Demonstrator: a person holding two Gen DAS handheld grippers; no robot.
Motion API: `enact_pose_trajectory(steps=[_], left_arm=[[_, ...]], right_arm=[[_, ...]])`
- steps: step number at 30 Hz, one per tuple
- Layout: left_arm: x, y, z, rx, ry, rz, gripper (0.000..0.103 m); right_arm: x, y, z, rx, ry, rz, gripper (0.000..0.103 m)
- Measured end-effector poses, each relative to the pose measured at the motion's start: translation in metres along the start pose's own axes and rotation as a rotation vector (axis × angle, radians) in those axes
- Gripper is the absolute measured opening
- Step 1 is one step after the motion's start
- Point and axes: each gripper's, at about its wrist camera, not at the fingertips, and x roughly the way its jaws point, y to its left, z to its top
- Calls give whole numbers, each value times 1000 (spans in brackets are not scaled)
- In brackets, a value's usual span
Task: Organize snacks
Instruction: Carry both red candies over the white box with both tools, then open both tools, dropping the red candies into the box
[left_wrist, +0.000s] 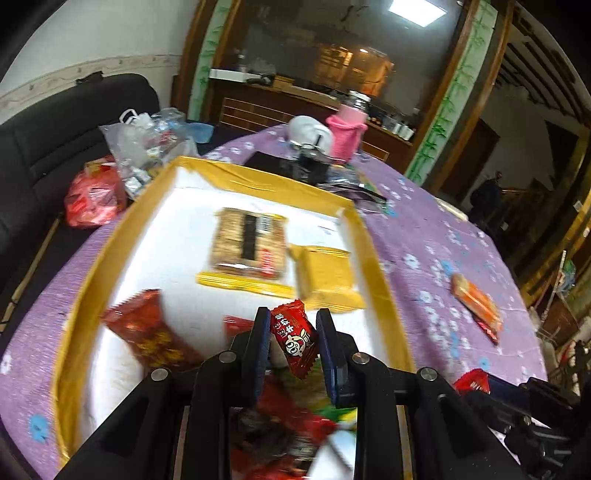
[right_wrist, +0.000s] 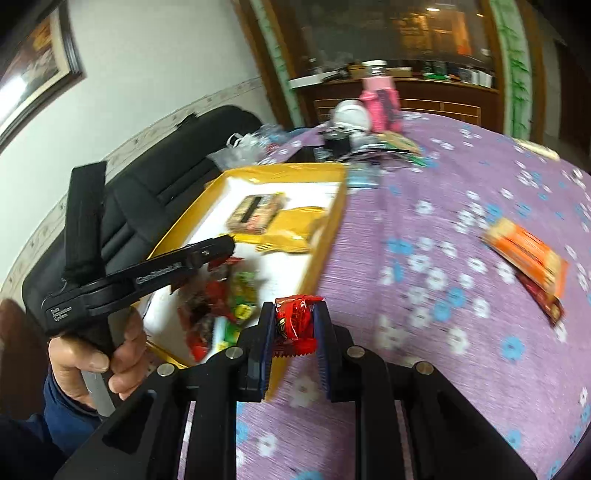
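My left gripper (left_wrist: 293, 321) is shut on a small red wrapped candy (left_wrist: 294, 341) and hangs over the near part of a yellow-walled box (left_wrist: 110, 251) with a white floor. In the box lie a cracker pack (left_wrist: 251, 243), a yellow packet (left_wrist: 325, 277), a red packet (left_wrist: 147, 328) and a blurred heap of mixed snacks (left_wrist: 288, 424). My right gripper (right_wrist: 294, 310) is shut on another red candy (right_wrist: 295, 325), above the purple cloth just right of the box (right_wrist: 332, 225). A hand (right_wrist: 92, 350) holds the left gripper (right_wrist: 223, 254) over the box.
An orange snack packet (right_wrist: 528, 254) lies on the flowered purple tablecloth (right_wrist: 424, 369) to the right, over a darker red one. A pink bottle (right_wrist: 380, 107), a white object (right_wrist: 351, 114) and loose wrappers stand at the far edge. Plastic bags (left_wrist: 140, 155) rest on a black sofa at the left.
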Motion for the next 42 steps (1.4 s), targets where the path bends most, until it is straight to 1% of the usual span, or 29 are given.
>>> enact_pose_trajectory(steps=[5,8,15,18,27,28,30,32,36,37,41,42], left_arm=[[6,15,-2,-24,20,15,26],[9,22,-3,-35,28,19,26],[13,26,-6,-43,42,9,26],[14,28,-6,-44,48,8,26],[15,28,-8,-42,51,18,27],[15,29,-7,-44,52,20,28],[16,29,-7,-48,60,18,30],[16,30,-7,-51,61,19,31],[16,30,-7,-52,63,27,33],[16,30,-7,-53,63,28,34],[13,31,-6,-58,63,28,47],[13,30,-6,-57,62,30,48]], right_arm=[[29,25,4,-47,57,9,20],[44,33,6,-62,82,1,20],[67,37,14,-56,107,-15,20],[72,39,16,-58,104,-16,20],[74,39,16,-48,88,-8,22],[73,40,16,-53,84,-10,22],[68,39,16,-55,76,-1,25],[63,38,17,-49,60,6,36],[56,38,19,-49,43,12,37],[54,37,19,-43,37,15,37],[43,28,21,-18,19,20,37],[39,24,22,-8,10,18,37]])
